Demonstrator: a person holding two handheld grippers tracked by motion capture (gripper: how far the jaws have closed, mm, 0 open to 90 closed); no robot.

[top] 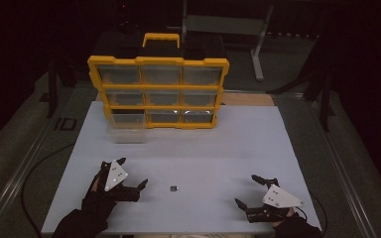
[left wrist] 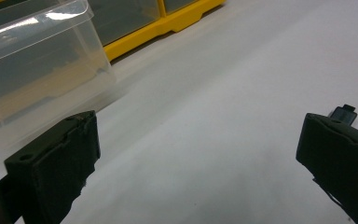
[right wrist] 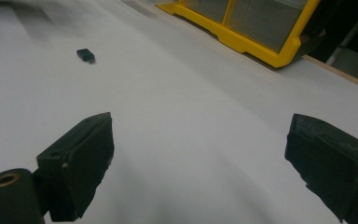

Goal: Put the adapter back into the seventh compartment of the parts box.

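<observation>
1. A small black rectangular plug-like part (top: 173, 188) lies flat on the white tabletop (top: 203, 144), low in the centre of the high view, between the two hand-held grippers and touching neither.
2. The left gripper (top: 131, 173), at the lower left of the high view, rests near the part with its jaws spread wide and nothing between them; a dark-gloved hand (top: 92, 208) holds it from the bottom edge.
3. In the left gripper view, the part (left wrist: 343, 113) peeks out just behind the right-hand jaw at the right edge of the frame.
4. The right gripper (top: 245, 191), at the lower right of the high view, also stands released, jaws apart and empty, farther from the part than the left one.
5. In the right gripper view, the part (right wrist: 86, 55) sits in the upper left of the frame, well apart from the jaws.
6. A yellow-framed organiser with clear plastic drawers (top: 158, 91) stands upright at the upper centre of the high view.
7. A clear plastic drawer bin (top: 126, 134) sits on the tabletop just in front of the organiser's lower left corner; in the left gripper view it (left wrist: 37, 70) fills the upper left.
</observation>
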